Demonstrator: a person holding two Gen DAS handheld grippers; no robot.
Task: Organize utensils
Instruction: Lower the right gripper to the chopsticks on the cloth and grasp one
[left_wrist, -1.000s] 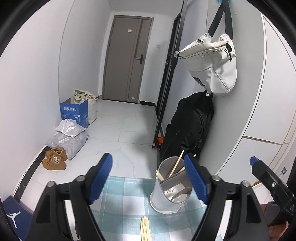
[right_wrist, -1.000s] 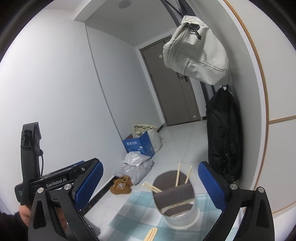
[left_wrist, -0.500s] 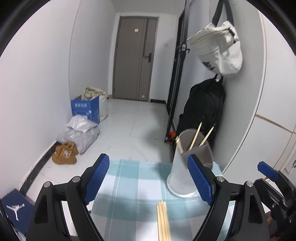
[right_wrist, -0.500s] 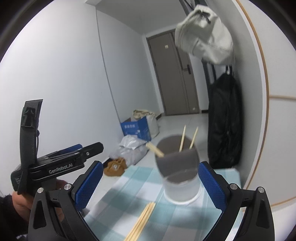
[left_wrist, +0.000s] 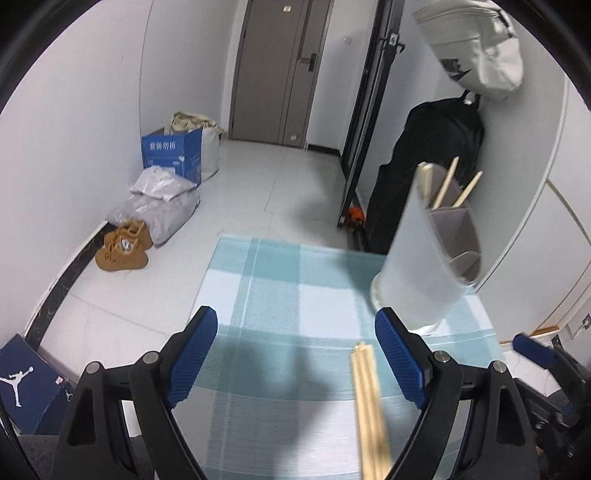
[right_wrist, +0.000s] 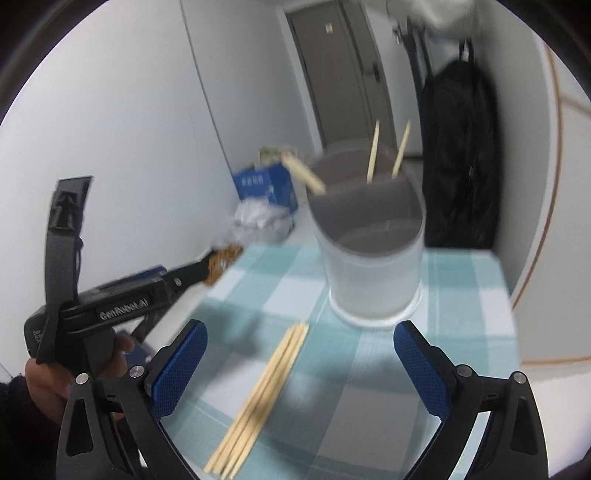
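Both tools, left tool (left_wrist: 295, 354) and right tool (right_wrist: 301, 360) (jaws just narrowing), gape empty over loose chopsticks (right_wrist: 258, 398); the holder (right_wrist: 369, 251) looks blurred.

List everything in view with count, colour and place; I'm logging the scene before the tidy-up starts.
Translucent white plastic utensil holder: one, on cloth, far right.
Loose wooden chopsticks: a bundle, count unclear, tan, on cloth before holder.
Wooden chopsticks in holder: at least three, tan.
Checked tablecloth: one, teal-white.
Blue cardboard box: one, floor, left wall.
Tan shoes: a pair, floor.
Black backpack: one, right wall.
White bag: one, hanging above backpack.
Left gripper: open, empty.
Right gripper: jaws just narrowed, empty.
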